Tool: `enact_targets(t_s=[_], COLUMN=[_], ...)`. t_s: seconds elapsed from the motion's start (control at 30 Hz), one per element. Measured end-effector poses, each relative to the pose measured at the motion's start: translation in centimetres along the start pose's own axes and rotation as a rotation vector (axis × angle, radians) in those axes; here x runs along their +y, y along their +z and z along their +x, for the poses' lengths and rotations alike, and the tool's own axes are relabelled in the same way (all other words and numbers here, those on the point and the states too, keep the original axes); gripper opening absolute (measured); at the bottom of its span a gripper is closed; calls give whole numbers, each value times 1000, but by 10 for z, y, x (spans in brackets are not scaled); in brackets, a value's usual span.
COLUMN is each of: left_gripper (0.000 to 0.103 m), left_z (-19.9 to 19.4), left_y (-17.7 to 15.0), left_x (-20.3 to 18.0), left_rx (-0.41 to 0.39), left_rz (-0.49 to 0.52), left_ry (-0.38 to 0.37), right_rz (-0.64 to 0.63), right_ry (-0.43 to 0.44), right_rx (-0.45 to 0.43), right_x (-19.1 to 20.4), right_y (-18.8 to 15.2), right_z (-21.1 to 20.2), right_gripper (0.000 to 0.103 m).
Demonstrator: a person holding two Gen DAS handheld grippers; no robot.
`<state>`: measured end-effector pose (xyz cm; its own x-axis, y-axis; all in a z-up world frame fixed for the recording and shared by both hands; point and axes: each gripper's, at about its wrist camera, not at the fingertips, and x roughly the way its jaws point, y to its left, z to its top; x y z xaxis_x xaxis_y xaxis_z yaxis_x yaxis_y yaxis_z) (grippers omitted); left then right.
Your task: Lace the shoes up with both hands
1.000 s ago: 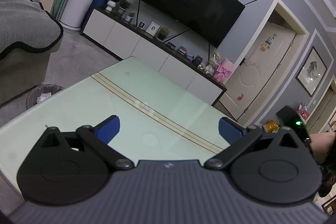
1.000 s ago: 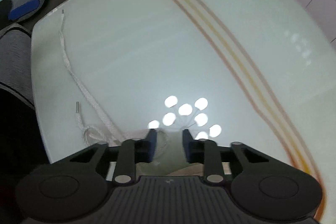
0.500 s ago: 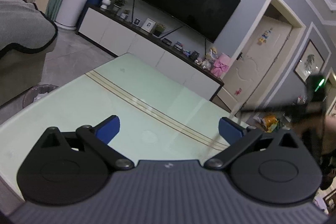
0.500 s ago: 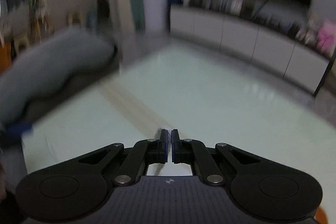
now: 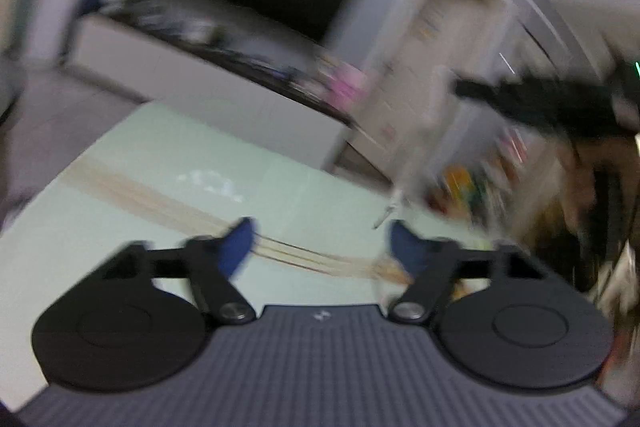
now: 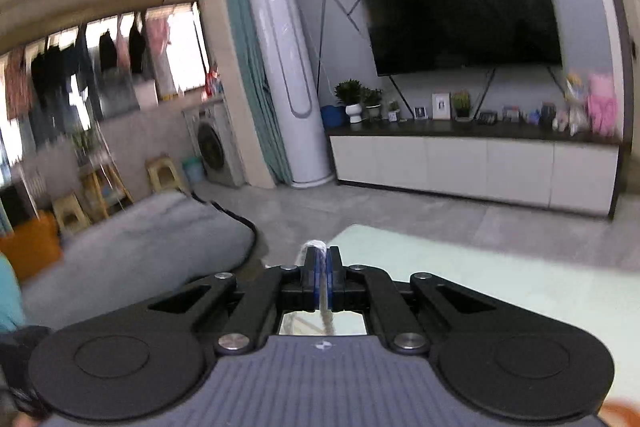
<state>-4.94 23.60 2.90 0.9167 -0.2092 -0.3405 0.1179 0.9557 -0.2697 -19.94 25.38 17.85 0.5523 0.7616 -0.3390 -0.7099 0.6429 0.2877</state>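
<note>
Right gripper (image 6: 322, 259), black with blue pads, is clamped on a white woven shoelace (image 6: 325, 315) that runs between its jaws, raised above the pale green glass table (image 6: 500, 267). Left gripper (image 5: 320, 241) stands wide apart over that table; the lace's tip (image 5: 384, 217) dangles just ahead. No legible writing shows.

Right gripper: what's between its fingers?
In the right wrist view, the right gripper is shut on the white shoelace, which loops out past the tips.
</note>
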Motion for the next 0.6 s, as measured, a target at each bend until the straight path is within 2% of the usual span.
enact_targets(t_s=[0.03,0.13,0.2,0.27,0.33,0.4,0.57,0.6], left_gripper=[26,49,48,48,49,49,49,44], left_z=[5,19,34,46,60,75,109,113], left_y=[3,7,11,14,13,8,-24,-28], left_x=[-13,-52,-77,-85,-88,-89,-99,-101], left_rx=[9,7,15,19,12,29,93,109], left_rz=[69,247,338,313,267,280,419,435], left_ry=[-22,-67,-111,-176,-214,-197,-150,-150], right_rz=[35,136,199,281,361,415,550,580], right_ry=[13,31,34,30,42,61,119,140], right_rx=[-12,-81,-145,-200,-183,-130,-67,-77], right_x=[-3,-14,-28,-43,-62,-78,-102,-107], right_y=[-4,-27,-41,-60,-70,-77,-96,-98], right_z=[-10,-31,-49,-60,-61,-58,-44,-44], right_gripper=[3,3,3,3,3,3,3,3])
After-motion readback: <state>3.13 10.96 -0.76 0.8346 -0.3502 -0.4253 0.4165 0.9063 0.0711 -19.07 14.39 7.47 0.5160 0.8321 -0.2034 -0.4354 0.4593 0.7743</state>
